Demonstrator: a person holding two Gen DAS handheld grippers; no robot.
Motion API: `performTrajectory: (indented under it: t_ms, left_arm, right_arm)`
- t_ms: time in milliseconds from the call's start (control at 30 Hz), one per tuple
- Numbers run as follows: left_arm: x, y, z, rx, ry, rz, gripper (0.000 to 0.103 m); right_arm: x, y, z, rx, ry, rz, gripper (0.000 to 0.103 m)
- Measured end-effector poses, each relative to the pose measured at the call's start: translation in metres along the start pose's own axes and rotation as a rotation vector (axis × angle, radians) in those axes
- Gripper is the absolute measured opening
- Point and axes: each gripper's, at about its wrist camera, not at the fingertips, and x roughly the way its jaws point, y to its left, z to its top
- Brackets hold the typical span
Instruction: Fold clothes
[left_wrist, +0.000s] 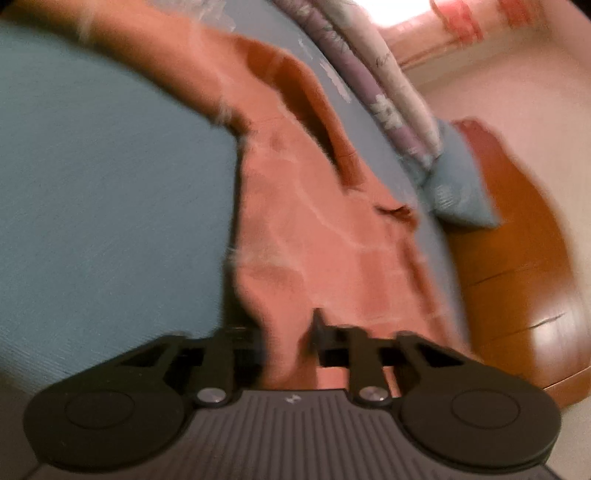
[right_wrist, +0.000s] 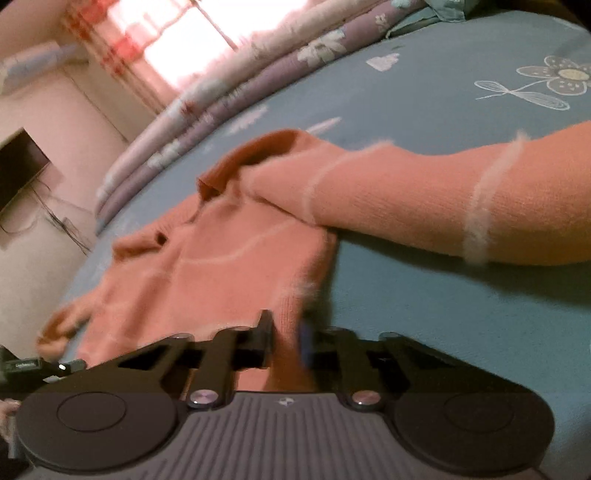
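Across the middle of both views lies an orange-pink knit sweater (left_wrist: 314, 236) with thin pale lines, spread on a blue bedsheet (left_wrist: 103, 192). At the bottom centre of the left wrist view, the left gripper (left_wrist: 290, 339) has its two black fingers drawn close together with a bunch of the sweater's fabric caught between them. From there the garment runs up the frame, and one sleeve (left_wrist: 155, 62) stretches away toward the upper left. Along the upper right of that view sits a folded quilt (left_wrist: 354, 70) in purple and white with flower prints, and beyond the bed's edge at the right is a wooden floor (left_wrist: 517, 280).

At the bottom centre of the right wrist view, the right gripper (right_wrist: 286, 339) likewise pinches an edge of the sweater (right_wrist: 221, 266) between its near-closed fingers. The garment's body fills the centre left of the frame, its darker collar (right_wrist: 255, 151) sits just above the middle, and a sleeve (right_wrist: 461, 199) reaches out to the right edge over the bedsheet (right_wrist: 443, 110), which has a white flower drawing (right_wrist: 565, 79) at upper right. A dark screen (right_wrist: 20, 166) hangs on the wall at the left edge. Both views are motion-blurred.
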Motion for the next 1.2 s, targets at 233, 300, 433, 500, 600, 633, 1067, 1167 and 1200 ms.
performTrajectory:
  t_ms: [233,300,433,500,600,633,1067,1167,1200]
  left_arm:
    - [-0.023,-0.048,-0.004,0.254,-0.129,0.254,0.010]
    - [-0.018,-0.042,-0.003,0.228,-0.091,0.283,0.011]
    - [-0.016,-0.031,0.002,0.156,-0.066,0.279,0.016]
    - [-0.021,-0.024,0.002,0.103,-0.063,0.237,0.020]
    - [-0.031,-0.007,-0.004,0.007,-0.038,0.113,0.041]
    - [-0.033,-0.003,-0.006,-0.017,-0.031,0.088,0.043]
    - [-0.067,0.015,-0.071,-0.124,0.016,-0.064,0.041]
    - [-0.071,-0.006,-0.077,0.012,-0.011,0.110,0.010]
    - [-0.073,-0.014,-0.078,0.046,-0.027,0.156,0.010]
  right_arm:
    - [-0.024,0.047,0.002,-0.237,-0.074,-0.250,0.009]
    - [-0.016,0.048,-0.004,-0.269,-0.041,-0.305,0.009]
    - [-0.007,0.040,-0.011,-0.245,-0.015,-0.328,0.014]
    - [-0.014,0.033,-0.008,-0.174,-0.006,-0.289,0.026]
    - [-0.029,0.021,-0.012,-0.082,0.013,-0.205,0.044]
    - [-0.034,0.016,-0.017,-0.054,0.017,-0.186,0.044]
    - [-0.082,0.008,-0.091,0.171,0.069,0.101,0.041]
    - [-0.081,0.021,-0.090,0.108,0.066,0.002,0.010]
    - [-0.083,0.028,-0.088,0.074,0.057,-0.028,0.009]
